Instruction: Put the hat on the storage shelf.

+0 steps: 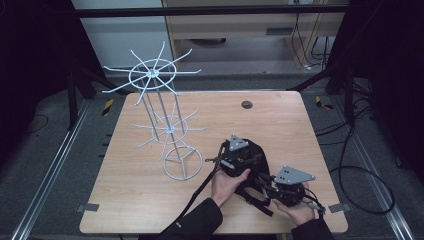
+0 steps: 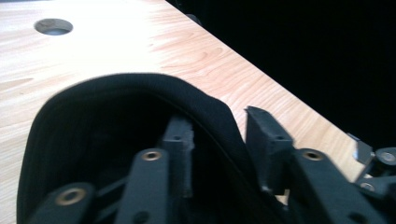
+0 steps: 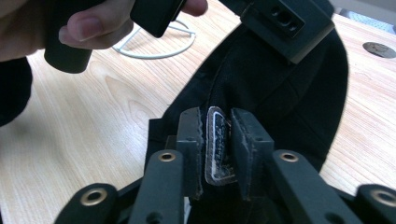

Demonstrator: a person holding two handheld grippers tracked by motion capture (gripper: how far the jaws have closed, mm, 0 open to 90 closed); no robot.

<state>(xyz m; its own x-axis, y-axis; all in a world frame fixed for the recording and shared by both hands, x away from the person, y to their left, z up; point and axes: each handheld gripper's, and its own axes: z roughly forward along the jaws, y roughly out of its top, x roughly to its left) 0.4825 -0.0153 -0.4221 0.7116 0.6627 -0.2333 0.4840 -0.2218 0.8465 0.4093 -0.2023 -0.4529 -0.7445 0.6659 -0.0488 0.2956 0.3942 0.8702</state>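
The black cap (image 1: 252, 159) lies at the bench's (image 1: 150, 195) five o'clock. The right gripper (image 3: 217, 140) has its fingers nearly closed on the cap's patch; the left gripper (image 2: 219, 140) pinches its brim, fingers slightly apart.

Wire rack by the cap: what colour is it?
White all over; the wire rack shows best in the high view, standing left of the black cap.

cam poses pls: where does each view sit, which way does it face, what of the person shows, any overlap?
High view: above the person's side, facing forward and down on the table; forearms, hands, both grippers.
Left gripper view: along its jaws astride the black cap's rim.
Right gripper view: along jaws pinching the cap's label; fingers above.
Shared: cap, table hole.
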